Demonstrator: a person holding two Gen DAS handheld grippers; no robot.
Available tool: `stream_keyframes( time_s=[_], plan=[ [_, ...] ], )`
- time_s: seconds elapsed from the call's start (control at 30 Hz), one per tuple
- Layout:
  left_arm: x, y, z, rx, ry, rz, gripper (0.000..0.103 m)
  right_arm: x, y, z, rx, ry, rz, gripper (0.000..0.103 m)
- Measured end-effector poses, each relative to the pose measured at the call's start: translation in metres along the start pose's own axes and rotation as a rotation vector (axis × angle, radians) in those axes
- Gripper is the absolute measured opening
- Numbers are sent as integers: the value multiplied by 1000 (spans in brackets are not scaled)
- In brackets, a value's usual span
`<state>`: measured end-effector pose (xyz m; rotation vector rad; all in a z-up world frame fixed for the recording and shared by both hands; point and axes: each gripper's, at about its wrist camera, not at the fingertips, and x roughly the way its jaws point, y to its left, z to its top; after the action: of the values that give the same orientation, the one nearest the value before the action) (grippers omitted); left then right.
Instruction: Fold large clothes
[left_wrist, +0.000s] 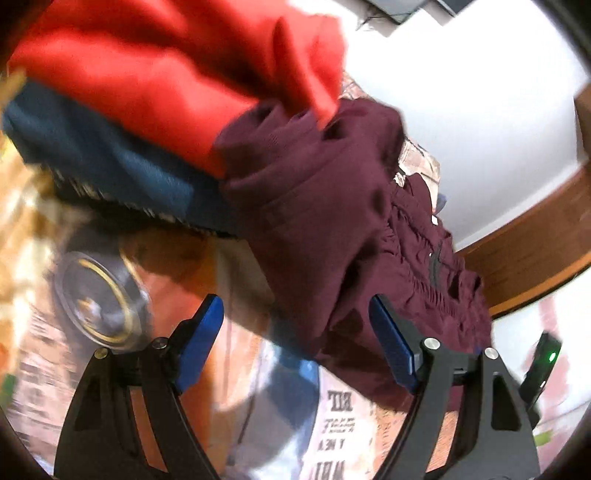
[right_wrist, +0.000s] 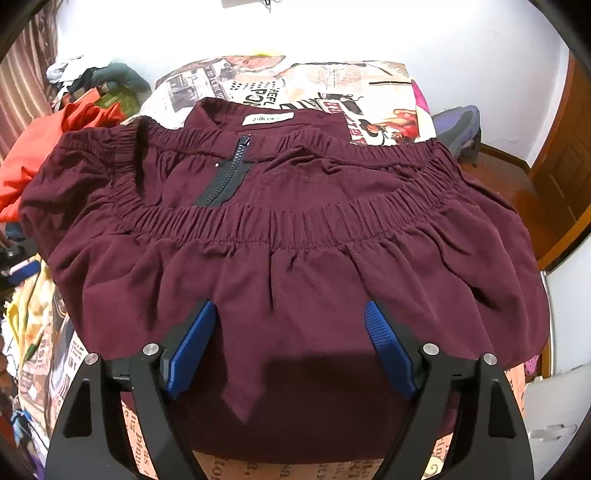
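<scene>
Right tool (right_wrist: 290, 345) spread over maroon garment (right_wrist: 295, 236); left tool (left_wrist: 295, 341) spread beside its edge.

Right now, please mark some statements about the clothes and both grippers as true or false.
1. The right gripper is open over the maroon garment. True.
2. The left gripper is clamped on the red cloth. False: it is open, holding nothing.
3. The zipper is black. True.
4. The maroon garment lies on a bare wooden table. False: it lies on a printed sheet.
5. A white label shows near the collar. True.
</scene>
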<state>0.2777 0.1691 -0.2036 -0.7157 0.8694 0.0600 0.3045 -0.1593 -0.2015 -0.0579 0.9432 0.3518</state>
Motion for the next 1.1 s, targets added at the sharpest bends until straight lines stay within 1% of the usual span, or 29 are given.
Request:
stream_keyframes(
  time_s=[0.07,0.13,0.23,0.33,0.4,0.43,0.47,0.5,0.57,0.6,0.67,0.73,0.83,0.97,1.0,1.1],
  plan=[
    [14,6,2,-59,14,-53,80,0,0,0,-1,0,-2,81],
    [26,7,5,-93,20,-83,80,0,-1,0,-4,2,-3,81],
    [42,2,10,-101,33,-114,80,0,-1,0,-9,6,-3,81],
    [54,-8,16,-81,30,-119,80,0,0,0,-17,10,-4,82],
    [57,-14,18,-65,-6,-93,80,0,0,0,-21,11,-5,82],
    [57,-17,18,-61,-27,-72,76,-1,0,0,-23,13,-5,82],
    [56,-21,17,-55,-47,-55,69,-1,0,0,-24,14,-6,82],
    [54,-26,15,-46,-65,-37,67,-1,0,0,-25,17,-6,82],
    [49,-35,11,-35,-97,-3,52,-1,1,1,-25,23,-6,82],
    [46,-38,10,-32,-106,7,48,-1,1,1,-25,26,-7,82],
    [38,-44,10,-37,-120,6,29,-2,2,3,-28,36,-11,82],
    [29,-48,13,-44,-127,-31,20,-4,4,5,-40,47,-14,82],
    [12,-68,19,-13,-151,-69,16,-12,7,8,-63,46,-9,82],
    [-23,-99,26,40,-212,-136,12,-29,14,14,-89,18,-5,82],
    [-33,-113,25,60,-234,-160,12,-34,15,16,-88,7,6,82],
    [-62,-140,27,121,-284,-218,12,-44,20,25,-66,-10,54,82]
  ],
)
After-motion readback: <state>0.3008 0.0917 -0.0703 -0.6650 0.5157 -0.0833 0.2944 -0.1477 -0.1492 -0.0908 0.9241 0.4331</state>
